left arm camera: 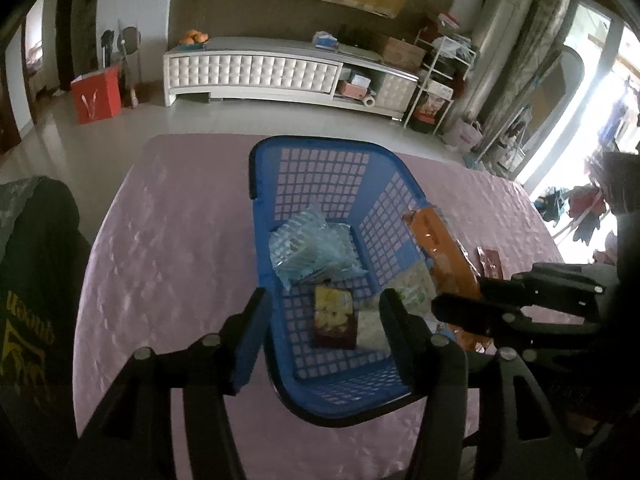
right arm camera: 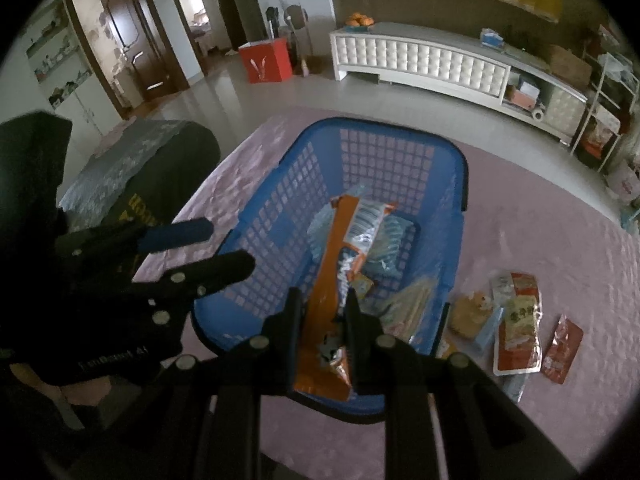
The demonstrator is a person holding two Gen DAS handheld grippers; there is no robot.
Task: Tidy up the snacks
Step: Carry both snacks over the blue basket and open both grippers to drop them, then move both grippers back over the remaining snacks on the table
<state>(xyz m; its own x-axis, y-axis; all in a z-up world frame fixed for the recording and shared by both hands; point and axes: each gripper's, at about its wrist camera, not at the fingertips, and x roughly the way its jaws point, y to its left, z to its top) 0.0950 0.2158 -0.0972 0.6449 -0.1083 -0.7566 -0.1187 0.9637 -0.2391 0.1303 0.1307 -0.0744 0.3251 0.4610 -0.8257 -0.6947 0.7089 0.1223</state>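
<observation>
A blue plastic basket [left arm camera: 320, 184] [right arm camera: 380, 144] stands on a pink tablecloth. It holds pale blue packets [left arm camera: 312, 248], a yellow-and-maroon packet [left arm camera: 334, 316] and a pale green one [left arm camera: 412, 292]. My right gripper [right arm camera: 324, 304] [left arm camera: 460, 300] is shut on a long orange snack packet [right arm camera: 332, 256] [left arm camera: 440, 248], which hangs tilted over the basket's near right part. My left gripper [left arm camera: 322, 320] [right arm camera: 216, 248] is open at the basket's near left side. One finger is outside the wall, and nothing is pressed between the pads.
Several loose snack packets [right arm camera: 516, 320] lie on the tablecloth [right arm camera: 540, 240] to the right of the basket, among them a small red one [right arm camera: 562, 348] [left arm camera: 490, 262]. A dark garment [left arm camera: 36, 280] [right arm camera: 140, 160] sits at the table's left edge. A white cabinet [left arm camera: 256, 68] stands across the floor.
</observation>
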